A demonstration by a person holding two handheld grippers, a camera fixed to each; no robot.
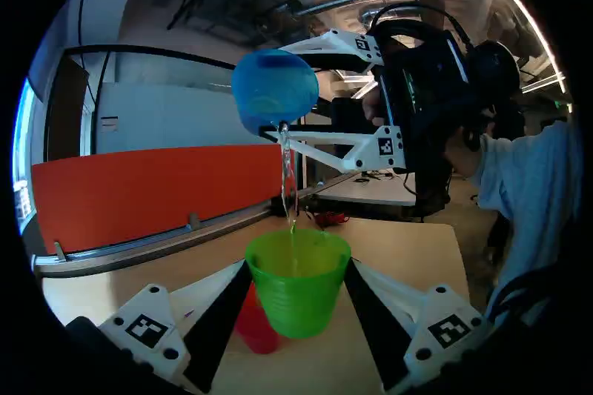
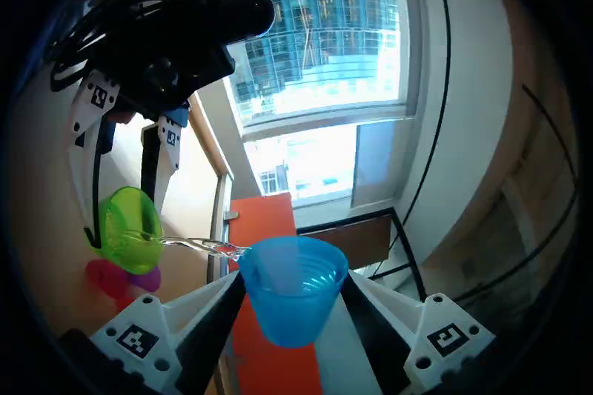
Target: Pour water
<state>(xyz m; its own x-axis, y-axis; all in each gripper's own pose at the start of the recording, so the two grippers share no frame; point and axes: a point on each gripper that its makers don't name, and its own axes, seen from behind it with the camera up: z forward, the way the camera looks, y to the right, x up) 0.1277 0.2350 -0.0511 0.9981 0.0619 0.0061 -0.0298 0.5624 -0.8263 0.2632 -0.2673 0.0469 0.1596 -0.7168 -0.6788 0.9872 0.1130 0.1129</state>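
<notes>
In the left gripper view, a green cup (image 1: 298,287) stands upright between my left gripper's (image 1: 296,273) fingers, which are shut on it. Above it my right gripper (image 1: 278,95) holds a blue cup (image 1: 270,84) tipped over, and a thin stream of water (image 1: 286,173) falls from its rim into the green cup. In the right gripper view, the blue cup (image 2: 293,295) sits clamped in my right gripper (image 2: 294,282). The water (image 2: 196,244) runs from it to the green cup (image 2: 127,236) in the left gripper (image 2: 126,226).
A red cup (image 1: 256,328) stands on the wooden table (image 1: 415,254) just behind the green one, with a purple cup (image 2: 148,279) beside the red cup (image 2: 104,276). An orange partition (image 1: 148,187) lines the table's far edge. A person's sleeve (image 1: 530,180) is at the right.
</notes>
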